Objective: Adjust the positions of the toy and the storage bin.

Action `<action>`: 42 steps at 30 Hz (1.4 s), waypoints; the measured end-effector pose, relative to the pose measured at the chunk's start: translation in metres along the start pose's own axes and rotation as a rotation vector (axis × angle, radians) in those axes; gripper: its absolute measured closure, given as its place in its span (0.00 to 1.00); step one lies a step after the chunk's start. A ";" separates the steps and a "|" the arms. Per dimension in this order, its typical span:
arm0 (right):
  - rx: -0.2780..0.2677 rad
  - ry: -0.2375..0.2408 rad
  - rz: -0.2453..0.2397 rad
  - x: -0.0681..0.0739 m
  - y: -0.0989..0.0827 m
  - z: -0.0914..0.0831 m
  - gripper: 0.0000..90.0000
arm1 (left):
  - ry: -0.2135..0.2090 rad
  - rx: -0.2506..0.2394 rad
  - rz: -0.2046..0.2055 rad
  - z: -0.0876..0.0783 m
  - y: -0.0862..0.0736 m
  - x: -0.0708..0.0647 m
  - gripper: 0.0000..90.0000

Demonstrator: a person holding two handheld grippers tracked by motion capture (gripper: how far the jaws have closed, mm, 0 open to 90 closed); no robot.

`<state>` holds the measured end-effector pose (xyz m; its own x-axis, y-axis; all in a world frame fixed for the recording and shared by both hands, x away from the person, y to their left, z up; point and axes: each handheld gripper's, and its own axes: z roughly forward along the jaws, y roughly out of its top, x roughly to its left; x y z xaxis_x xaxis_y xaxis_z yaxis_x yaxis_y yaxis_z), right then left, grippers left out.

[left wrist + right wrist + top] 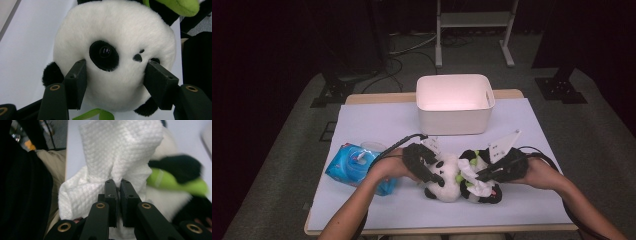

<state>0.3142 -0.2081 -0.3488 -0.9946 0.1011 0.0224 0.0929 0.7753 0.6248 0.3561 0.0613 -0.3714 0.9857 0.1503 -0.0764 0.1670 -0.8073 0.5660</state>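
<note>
Your forearms were bare, with no sleeves on them. Your left gripper (424, 162) was black, its squared jaws fixed with brass-ringed screws, a black cable trailing from it. Your right gripper (492, 172) matched, topped by a pale grey three-cornered plate, its own black cable looping behind.

The toy panda (447, 176) lies on the table (362, 125) before the bin (455, 104); the wipes pack (353, 165) lies left, apparently apart.
</note>
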 end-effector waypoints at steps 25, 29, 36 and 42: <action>0.022 -0.036 0.094 -0.003 -0.046 -0.017 0.94 | -0.004 -0.010 -0.005 0.000 -0.001 0.000 0.42; 0.018 -0.018 0.079 -0.002 -0.035 -0.013 0.94 | -0.002 -0.002 -0.001 0.000 0.000 0.000 0.42; 0.015 -0.005 0.059 0.000 -0.028 -0.011 0.94 | -0.009 -0.013 -0.006 0.000 -0.002 0.001 0.42; 0.006 -0.009 0.098 -0.001 -0.046 -0.015 0.94 | -0.012 -0.017 -0.009 0.000 -0.003 0.002 0.42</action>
<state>0.3102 -0.2533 -0.3659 -0.9803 0.1822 0.0762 0.1901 0.7653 0.6149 0.3574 0.0640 -0.3734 0.9844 0.1502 -0.0916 0.1754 -0.7960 0.5793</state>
